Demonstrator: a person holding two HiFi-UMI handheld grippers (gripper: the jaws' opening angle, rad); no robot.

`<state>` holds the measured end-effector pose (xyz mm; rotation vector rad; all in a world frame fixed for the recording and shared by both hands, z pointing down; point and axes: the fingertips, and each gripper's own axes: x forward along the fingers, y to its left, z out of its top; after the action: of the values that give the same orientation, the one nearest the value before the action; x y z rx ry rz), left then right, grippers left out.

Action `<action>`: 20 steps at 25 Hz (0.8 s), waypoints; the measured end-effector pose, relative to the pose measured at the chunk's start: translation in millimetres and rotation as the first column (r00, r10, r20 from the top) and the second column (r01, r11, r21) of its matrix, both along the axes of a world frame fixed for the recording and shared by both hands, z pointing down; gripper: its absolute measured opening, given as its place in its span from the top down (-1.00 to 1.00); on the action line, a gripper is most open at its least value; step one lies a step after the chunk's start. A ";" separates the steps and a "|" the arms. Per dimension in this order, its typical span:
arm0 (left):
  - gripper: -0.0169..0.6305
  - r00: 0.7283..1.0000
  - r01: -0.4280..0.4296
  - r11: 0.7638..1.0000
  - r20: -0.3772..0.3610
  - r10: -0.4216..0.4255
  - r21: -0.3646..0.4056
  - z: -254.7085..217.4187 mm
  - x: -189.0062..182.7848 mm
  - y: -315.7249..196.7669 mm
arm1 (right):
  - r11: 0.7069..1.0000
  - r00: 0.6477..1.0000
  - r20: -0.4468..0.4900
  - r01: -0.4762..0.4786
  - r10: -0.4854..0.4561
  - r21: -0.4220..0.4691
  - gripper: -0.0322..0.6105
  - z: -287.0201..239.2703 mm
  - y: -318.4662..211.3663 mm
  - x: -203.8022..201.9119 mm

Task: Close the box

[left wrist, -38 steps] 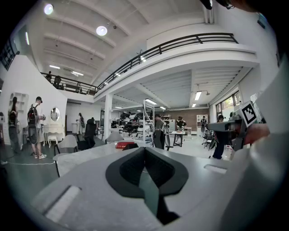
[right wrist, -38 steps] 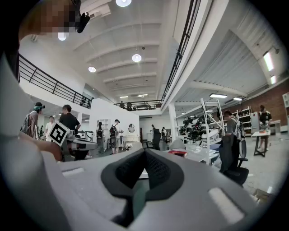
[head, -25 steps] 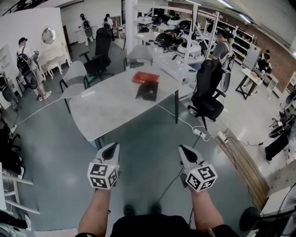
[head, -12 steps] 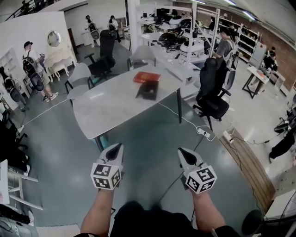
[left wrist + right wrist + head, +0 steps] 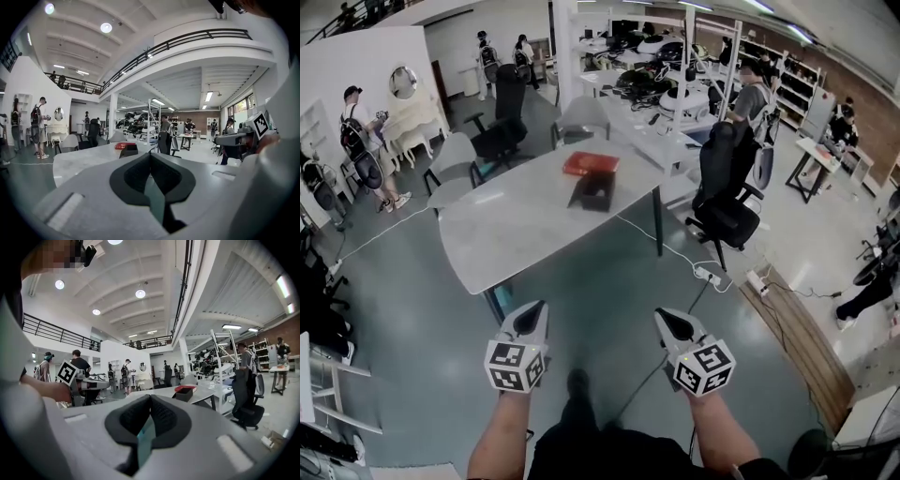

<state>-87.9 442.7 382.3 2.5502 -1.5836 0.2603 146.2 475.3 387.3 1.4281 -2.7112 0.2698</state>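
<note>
A dark box (image 5: 595, 192) stands on the far part of a grey table (image 5: 516, 230), with its red lid (image 5: 591, 164) lying flat just behind it. The box (image 5: 128, 150) and red lid (image 5: 120, 146) show small and far off in the left gripper view; the box (image 5: 184, 394) and lid (image 5: 185, 388) show the same way in the right gripper view. My left gripper (image 5: 532, 319) and right gripper (image 5: 670, 324) hang side by side over the floor, well short of the table. Both are shut, tips together, with nothing between them.
Grey chairs (image 5: 455, 164) stand at the table's far left and a black office chair (image 5: 722, 202) at its right. A cable (image 5: 675, 253) runs across the floor to a power strip (image 5: 706, 275). Several people stand in the background among cluttered benches.
The view has shifted a little as the person steps toward the table; both grippers sit slightly lower in the picture. Their jaws stay shut.
</note>
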 end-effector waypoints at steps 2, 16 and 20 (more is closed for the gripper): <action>0.91 1.000 -0.005 1.000 -0.004 0.005 -0.001 4.2 -2.8 -15.0 | 1.000 1.000 -0.015 0.000 0.000 -0.005 0.89 2.5 -12.6 -4.1; 0.91 0.998 -0.055 0.998 0.007 0.055 -0.021 25.2 -64.6 -207.0 | 0.999 0.998 -0.060 0.009 -0.012 -0.053 0.89 14.0 -200.6 -89.9; 0.91 0.996 -0.084 0.996 0.008 0.084 -0.021 23.0 -86.4 -256.1 | 0.999 0.998 -0.067 -0.006 0.002 -0.053 0.89 5.6 -249.5 -116.7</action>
<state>-174.3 186.6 405.3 2.6069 -1.4704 0.2963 29.5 225.8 392.9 1.4025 -2.6279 0.2868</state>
